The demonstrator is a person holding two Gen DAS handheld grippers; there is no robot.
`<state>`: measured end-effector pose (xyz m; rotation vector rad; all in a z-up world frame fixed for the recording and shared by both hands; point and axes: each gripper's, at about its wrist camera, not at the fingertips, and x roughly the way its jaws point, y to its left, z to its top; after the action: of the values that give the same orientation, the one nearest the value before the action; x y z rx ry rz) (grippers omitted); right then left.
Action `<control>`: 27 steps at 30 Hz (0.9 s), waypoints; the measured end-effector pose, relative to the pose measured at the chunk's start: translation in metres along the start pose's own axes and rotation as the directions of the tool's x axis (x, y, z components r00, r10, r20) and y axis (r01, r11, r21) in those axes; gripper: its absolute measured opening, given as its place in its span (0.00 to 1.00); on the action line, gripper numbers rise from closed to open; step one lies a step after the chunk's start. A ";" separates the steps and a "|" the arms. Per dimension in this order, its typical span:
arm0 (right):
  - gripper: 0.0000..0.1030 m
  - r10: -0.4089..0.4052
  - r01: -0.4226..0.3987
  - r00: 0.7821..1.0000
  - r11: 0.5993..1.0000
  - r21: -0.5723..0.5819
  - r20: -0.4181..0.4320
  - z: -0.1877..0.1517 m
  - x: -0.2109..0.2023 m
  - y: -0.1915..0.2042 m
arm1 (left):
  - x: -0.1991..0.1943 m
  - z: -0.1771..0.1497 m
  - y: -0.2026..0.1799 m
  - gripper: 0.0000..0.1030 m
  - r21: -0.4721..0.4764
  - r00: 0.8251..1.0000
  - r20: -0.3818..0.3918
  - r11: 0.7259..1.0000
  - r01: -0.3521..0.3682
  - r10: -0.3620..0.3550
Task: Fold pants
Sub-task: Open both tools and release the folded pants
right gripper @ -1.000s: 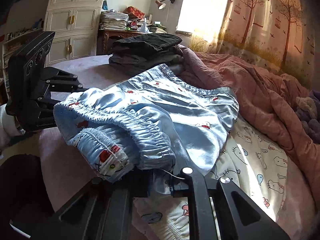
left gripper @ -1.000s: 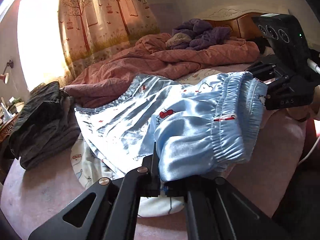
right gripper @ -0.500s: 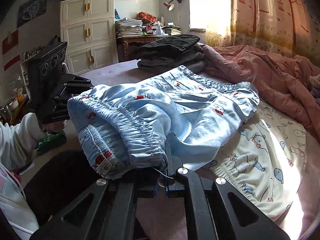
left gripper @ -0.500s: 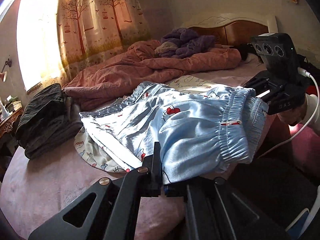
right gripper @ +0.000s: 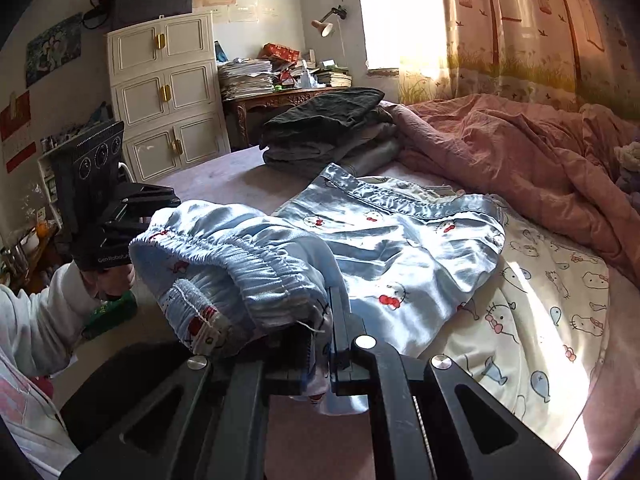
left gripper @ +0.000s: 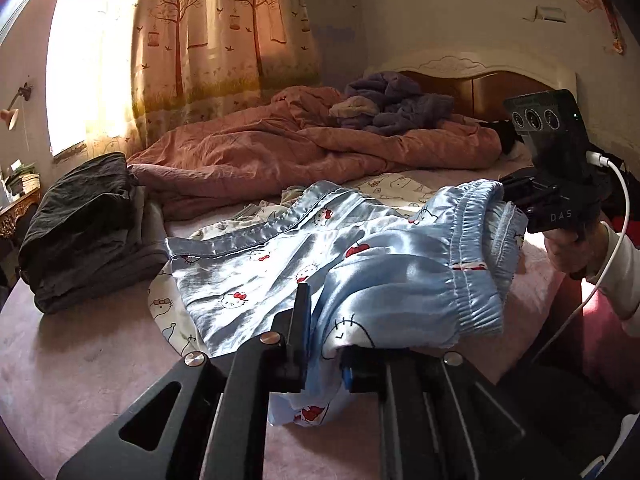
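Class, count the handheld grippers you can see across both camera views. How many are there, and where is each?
2. The left gripper clamps one end of the blue pants' waistband; the right gripper clamps the other. None seem hidden.

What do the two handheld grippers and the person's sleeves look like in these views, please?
Both the left gripper and the right gripper are matte black with angular cut-out arms, silver screws and small blue pads. Each carries a black box with three round lenses; a white cable plugs into the right one. The sleeves are white.
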<state>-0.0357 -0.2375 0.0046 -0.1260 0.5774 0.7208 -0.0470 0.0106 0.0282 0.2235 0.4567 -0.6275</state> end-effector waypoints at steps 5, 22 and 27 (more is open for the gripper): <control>0.05 0.074 -0.065 0.995 0.989 0.130 -0.073 0.018 0.036 -0.044 | 0.040 0.003 0.030 0.19 -0.079 0.998 -0.065 0.997 0.005 -0.010; 0.05 0.055 0.053 0.962 0.923 0.380 -0.268 0.005 0.093 -0.095 | 0.077 -0.020 0.064 0.31 -0.215 0.968 -0.248 0.972 -0.088 0.033; 0.14 0.030 0.064 0.960 0.944 0.324 -0.279 0.015 0.090 -0.089 | 0.071 -0.011 0.054 0.31 -0.138 0.979 -0.204 0.989 -0.050 0.021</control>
<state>0.0835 -0.2468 -0.0385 0.0818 0.9612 0.5826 0.0331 0.0204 -0.0115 0.1596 0.6902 -0.5362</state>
